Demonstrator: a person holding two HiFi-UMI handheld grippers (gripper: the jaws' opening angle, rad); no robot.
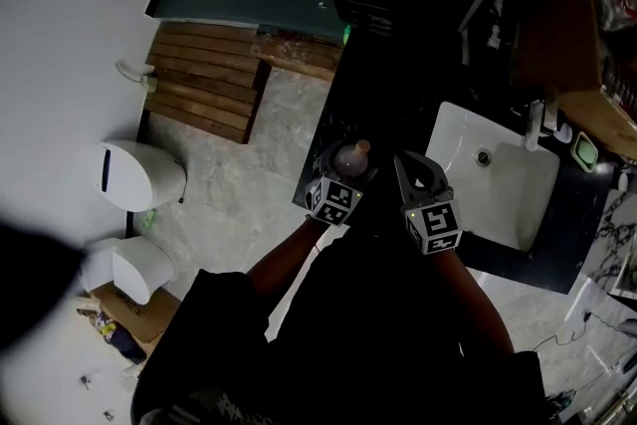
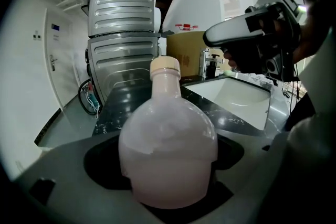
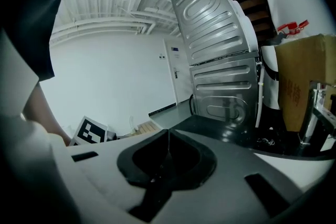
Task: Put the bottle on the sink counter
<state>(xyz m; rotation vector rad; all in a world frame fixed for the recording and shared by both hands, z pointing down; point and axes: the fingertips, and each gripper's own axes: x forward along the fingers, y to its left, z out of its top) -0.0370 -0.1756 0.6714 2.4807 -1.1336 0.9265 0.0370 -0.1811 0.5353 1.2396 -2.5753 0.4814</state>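
Left gripper view: left gripper (image 1: 347, 166) fingers pinch the round pale-pink bottle (image 2: 168, 157), cream-capped, over the dark tabletop (image 2: 123, 105) beside the white sink (image 2: 233, 94).
Right gripper view: right gripper (image 3: 167, 140) fingers pressed together, empty.
Progress: bottle held; setting down and releasing remain.

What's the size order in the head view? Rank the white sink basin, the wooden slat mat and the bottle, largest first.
1 and 2, tied: the white sink basin and the wooden slat mat cover much the same area, too alike to rank.
3: the bottle, clearly smallest, even though it is nearest the camera.
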